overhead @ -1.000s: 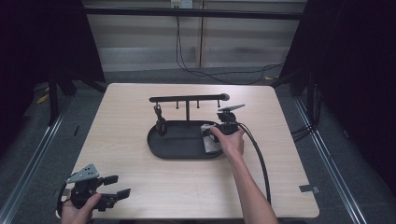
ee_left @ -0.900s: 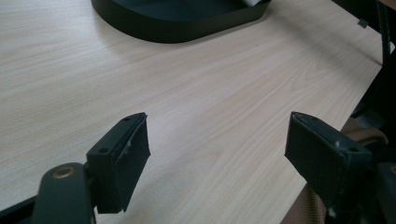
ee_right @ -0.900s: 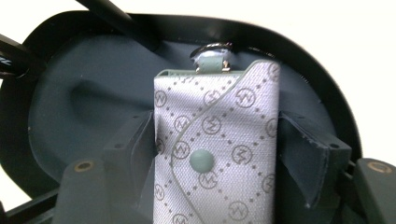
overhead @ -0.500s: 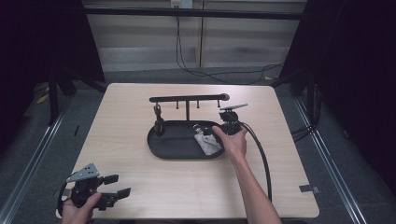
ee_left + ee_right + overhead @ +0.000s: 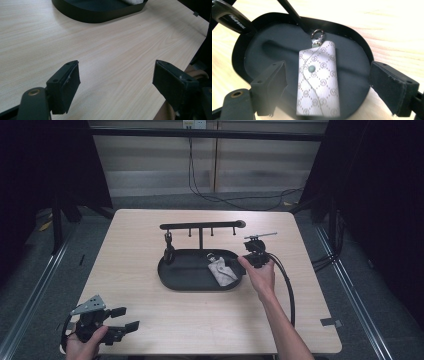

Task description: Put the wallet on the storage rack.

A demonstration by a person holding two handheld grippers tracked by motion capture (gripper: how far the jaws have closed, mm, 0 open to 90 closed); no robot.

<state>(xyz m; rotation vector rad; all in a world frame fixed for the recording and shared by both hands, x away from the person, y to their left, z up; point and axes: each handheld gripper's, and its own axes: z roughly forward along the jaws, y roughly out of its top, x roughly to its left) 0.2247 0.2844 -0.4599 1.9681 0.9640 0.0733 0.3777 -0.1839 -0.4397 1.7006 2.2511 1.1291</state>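
A white patterned key pouch (image 5: pixel 221 270) with a metal clasp lies flat in the right half of the black oval tray (image 5: pixel 185 280). In the right gripper view the pouch (image 5: pixel 318 82) lies between the wide-apart jaws, and neither pad touches it. My right gripper (image 5: pixel 236 265) hangs at the tray's right end; its jaws have just been opening and it is open. A black key fob (image 5: pixel 169 252) hangs from the left hook of the rack (image 5: pixel 200 226). My left gripper (image 5: pixel 127 320) rests open at the table's front left corner, over bare wood (image 5: pixel 116 72).
The rack's bar carries several bare hooks above the tray. The right gripper's cable (image 5: pixel 290 290) loops over the table's right side. A small grey tab (image 5: pixel 330 322) lies near the front right corner. Dark floor and metal rails surround the table.
The right gripper's jaws opened and let go of the pouch, which now lies in the tray. The right hand drew back to the right and up. The left hand stayed still.
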